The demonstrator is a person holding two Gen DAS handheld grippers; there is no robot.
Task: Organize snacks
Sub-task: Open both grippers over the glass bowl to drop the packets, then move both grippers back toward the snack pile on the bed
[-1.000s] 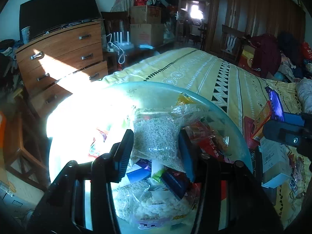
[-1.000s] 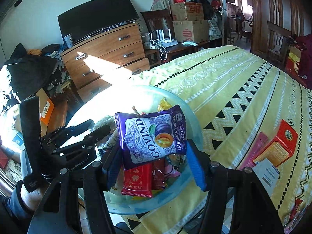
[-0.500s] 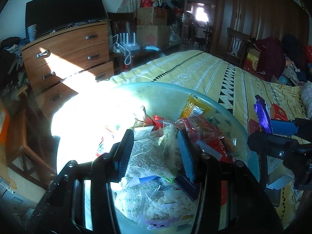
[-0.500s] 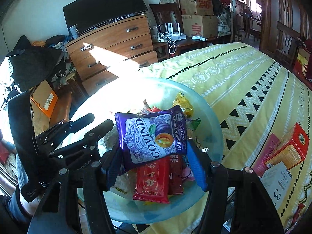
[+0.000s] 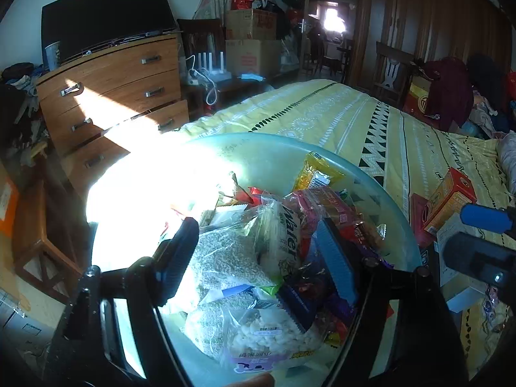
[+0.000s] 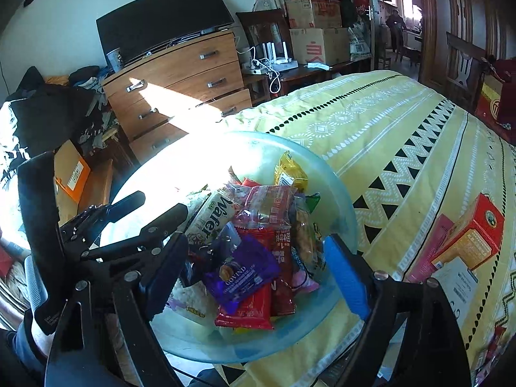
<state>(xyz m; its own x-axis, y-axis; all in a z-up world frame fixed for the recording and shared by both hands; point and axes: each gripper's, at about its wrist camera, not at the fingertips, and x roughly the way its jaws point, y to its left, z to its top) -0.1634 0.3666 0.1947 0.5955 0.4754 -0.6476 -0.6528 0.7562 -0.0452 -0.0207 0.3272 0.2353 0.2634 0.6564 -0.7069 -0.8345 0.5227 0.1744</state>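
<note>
A pale blue-green bowl (image 5: 264, 138) (image 6: 342, 200) on the bed's corner is heaped with snack packets. My left gripper (image 5: 258, 251) hovers over the heap with its jaws opening. A clear bag of grain (image 5: 225, 258) lies loose on the pile between them, beside a wafer pack (image 5: 287, 242) (image 6: 213, 222). My right gripper (image 6: 258, 274) is also opening above the bowl. The purple Govind pouch (image 6: 242, 274) rests on red packets (image 6: 254, 306) below it, free of the pads. The right wrist view shows the left gripper (image 6: 163, 201) at the bowl's left side.
An orange-red box (image 5: 451, 200) (image 6: 471, 235) and flat cartons lie on the yellow bedspread (image 6: 387, 122) right of the bowl. A wooden dresser (image 6: 180, 77) with a TV stands behind. Cardboard boxes and clutter fill the far side. Strong sunlight washes out the bowl's left part.
Both grippers opened. The grain bag dropped out of the left jaws onto the pile, and the purple pouch fell from the right jaws onto the red packets.
</note>
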